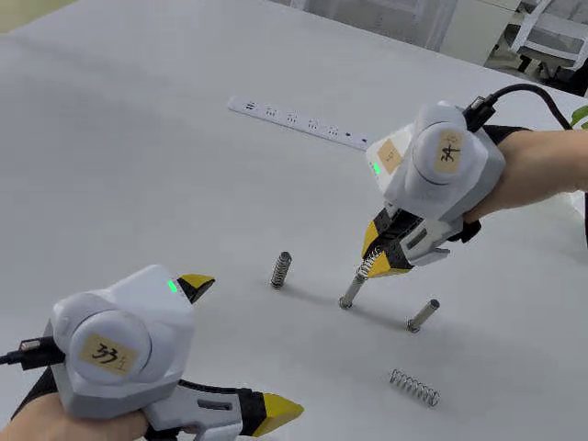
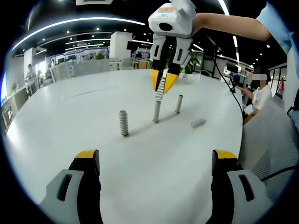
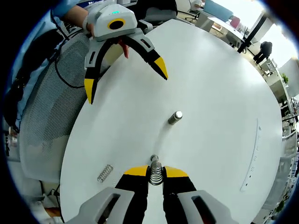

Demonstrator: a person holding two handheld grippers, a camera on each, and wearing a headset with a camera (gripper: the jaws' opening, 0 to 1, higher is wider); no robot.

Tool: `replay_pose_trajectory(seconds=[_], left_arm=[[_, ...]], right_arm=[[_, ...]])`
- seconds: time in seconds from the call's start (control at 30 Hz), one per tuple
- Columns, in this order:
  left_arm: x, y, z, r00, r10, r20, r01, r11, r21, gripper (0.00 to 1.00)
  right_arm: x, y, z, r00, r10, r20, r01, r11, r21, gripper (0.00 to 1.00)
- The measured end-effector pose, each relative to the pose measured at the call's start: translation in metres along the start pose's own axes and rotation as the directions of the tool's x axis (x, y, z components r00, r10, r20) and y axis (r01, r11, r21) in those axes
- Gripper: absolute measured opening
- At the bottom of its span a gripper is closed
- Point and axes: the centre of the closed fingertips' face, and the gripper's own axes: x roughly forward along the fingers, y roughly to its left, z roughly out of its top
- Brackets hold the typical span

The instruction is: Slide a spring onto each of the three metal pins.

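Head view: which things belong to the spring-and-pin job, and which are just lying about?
Job: right gripper gripping the held spring above the middle pin; sprung pin; bare pin; loose spring.
Lying about: power strip.

White round table (image 1: 138, 138) with a plain matte top; a long white power strip (image 1: 299, 121) lies flat toward the far side. Nearer in, well apart from the strip, three metal pins stand upright on the top in a rough row: first pin (image 1: 284, 255) with a fitted spring (image 1: 280, 272) coiled around its shaft, middle pin (image 1: 350, 292) bare on its lower shaft, third pin (image 1: 423, 315) bare all the way up. One loose spring (image 1: 414, 387) lies on its side on the tabletop, near the third pin on the near side, apart from every pin.
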Motion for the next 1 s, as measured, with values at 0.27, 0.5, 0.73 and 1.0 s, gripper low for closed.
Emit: replay_pose_trajectory(seconds=[0.27,0.5,0.73,1.0], left_arm=[[0.000,0.000,-0.001,1.0000,0.001,-0.004,-0.001,1.000,-0.006,0.99],[0.000,0.000,-0.002,1.0000,0.001,-0.006,-0.001,1.000,-0.009,0.98],[-0.001,0.001,-0.003,1.0000,0.003,-0.007,-0.003,1.000,-0.011,0.98],[-0.001,0.001,-0.005,0.9999,0.002,-0.011,-0.002,1.000,-0.013,0.97]], right_arm=[[0.003,-0.001,-0.004,0.9998,0.011,-0.016,-0.011,1.000,-0.004,0.08],[0.004,-0.002,-0.004,0.9998,0.011,-0.015,-0.011,1.000,-0.004,0.08],[0.007,-0.002,-0.005,0.9997,0.015,-0.021,-0.015,1.000,-0.008,0.08],[0.011,-0.002,-0.007,0.9993,0.015,-0.034,-0.016,1.000,-0.018,0.08]])
